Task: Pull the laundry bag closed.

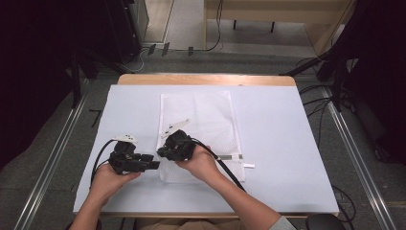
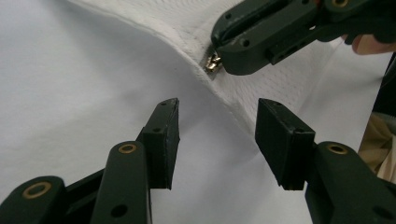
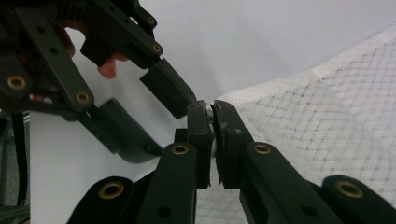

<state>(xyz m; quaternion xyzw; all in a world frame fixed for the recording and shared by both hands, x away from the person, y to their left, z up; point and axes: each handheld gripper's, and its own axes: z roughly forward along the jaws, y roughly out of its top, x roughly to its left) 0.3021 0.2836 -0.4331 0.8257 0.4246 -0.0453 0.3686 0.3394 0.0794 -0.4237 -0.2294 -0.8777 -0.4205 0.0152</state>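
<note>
While the mesh bag [image 1: 201, 129] lies flat on the white sheet [image 1: 277, 143] in the middle of the table [image 1: 206, 79], both grippers crowd its near left corner. The right gripper [image 1: 161, 153] has its jaws pinched tight on the zip pull [image 2: 213, 62], a small brassy tab right at the bag's edge, and in the right gripper view the pads meet with barely a sliver between them [image 3: 211, 114]. The left gripper [image 1: 155, 164] sits just to the left of it, jaws spread wide and holding nothing; in its own view the bag's hem runs between the two pads [image 2: 163, 135], not touching either one. Both hands rest low near the table's near edge.
</note>
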